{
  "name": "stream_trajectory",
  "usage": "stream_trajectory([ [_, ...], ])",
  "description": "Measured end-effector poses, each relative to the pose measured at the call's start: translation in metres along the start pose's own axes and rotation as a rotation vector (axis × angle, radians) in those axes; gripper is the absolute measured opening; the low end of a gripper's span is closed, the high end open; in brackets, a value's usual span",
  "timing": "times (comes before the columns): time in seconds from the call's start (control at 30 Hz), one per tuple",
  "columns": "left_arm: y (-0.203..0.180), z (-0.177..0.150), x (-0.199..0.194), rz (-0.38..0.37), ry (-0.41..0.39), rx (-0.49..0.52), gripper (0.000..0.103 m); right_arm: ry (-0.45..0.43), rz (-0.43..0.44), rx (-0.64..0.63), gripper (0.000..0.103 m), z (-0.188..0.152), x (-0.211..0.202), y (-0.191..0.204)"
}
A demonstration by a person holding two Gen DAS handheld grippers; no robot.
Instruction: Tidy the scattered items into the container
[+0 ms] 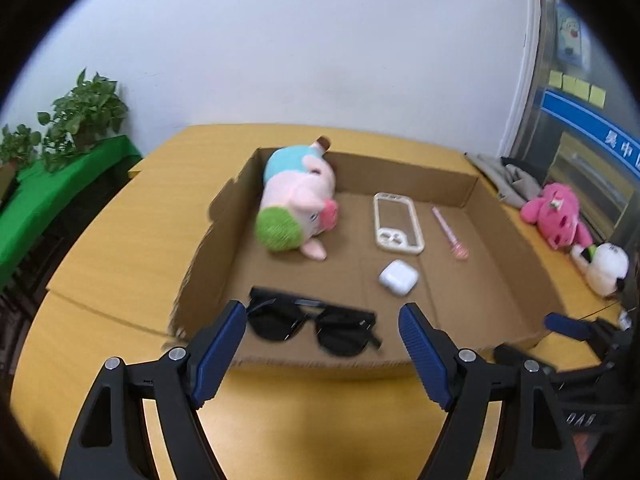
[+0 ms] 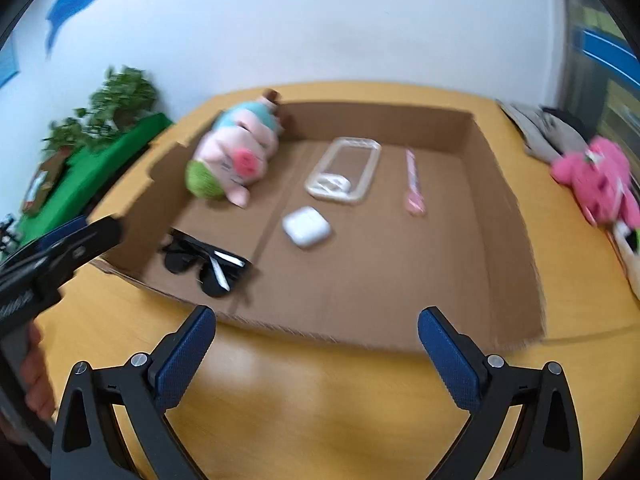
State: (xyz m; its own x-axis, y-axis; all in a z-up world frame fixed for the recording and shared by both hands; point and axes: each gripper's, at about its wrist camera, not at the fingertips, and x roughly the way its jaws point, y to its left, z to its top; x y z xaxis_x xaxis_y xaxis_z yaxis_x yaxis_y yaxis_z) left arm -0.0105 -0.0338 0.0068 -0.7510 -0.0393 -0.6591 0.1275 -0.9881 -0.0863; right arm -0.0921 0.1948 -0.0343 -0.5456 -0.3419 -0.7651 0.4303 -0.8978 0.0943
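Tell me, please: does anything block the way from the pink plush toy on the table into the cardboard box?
Only the box's own low right wall lies between. The pink plush toy sits on the table just outside it, beside a white plush. The box floor near that wall is bare.
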Motion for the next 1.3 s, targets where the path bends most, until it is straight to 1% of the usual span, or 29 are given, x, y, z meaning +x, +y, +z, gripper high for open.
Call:
stream_trajectory([
  [0.13,-0.003,-0.011,-0.010,0.007,-0.025,0.014,0.079,0.001,-0.033,0.019,0.103,-0.009,-0.005,-0.006],
  [0.2,-0.006,-0.011,-0.012,-0.002,-0.027,0.021,0.079,-0.008,-0.036,0.011,0.103,-0.010,-0.010,-0.005],
  [0.27,-0.007,-0.011,-0.018,-0.009,-0.046,0.005,0.079,-0.020,-0.041,-0.001,0.103,-0.012,-0.016,-0.003],
  [0.4,-0.008,-0.010,-0.025,0.005,-0.068,0.010,0.079,-0.031,-0.043,-0.020,0.103,-0.015,-0.024,0.002],
  [0.5,-0.009,-0.013,-0.022,0.019,-0.050,0.015,0.080,-0.034,-0.039,-0.029,0.103,-0.017,-0.028,0.005],
  [0.63,-0.006,-0.019,-0.017,0.011,-0.018,0.000,0.080,-0.026,-0.042,-0.036,0.103,-0.019,-0.028,0.008],
  [0.73,-0.008,-0.023,-0.016,0.017,-0.014,0.012,0.080,-0.024,-0.046,-0.042,0.103,-0.021,-0.027,0.011],
  [1.3,-0.018,-0.029,-0.015,-0.018,0.015,0.037,0.080,-0.023,-0.068,-0.044,0.103,-0.024,-0.031,0.009],
])
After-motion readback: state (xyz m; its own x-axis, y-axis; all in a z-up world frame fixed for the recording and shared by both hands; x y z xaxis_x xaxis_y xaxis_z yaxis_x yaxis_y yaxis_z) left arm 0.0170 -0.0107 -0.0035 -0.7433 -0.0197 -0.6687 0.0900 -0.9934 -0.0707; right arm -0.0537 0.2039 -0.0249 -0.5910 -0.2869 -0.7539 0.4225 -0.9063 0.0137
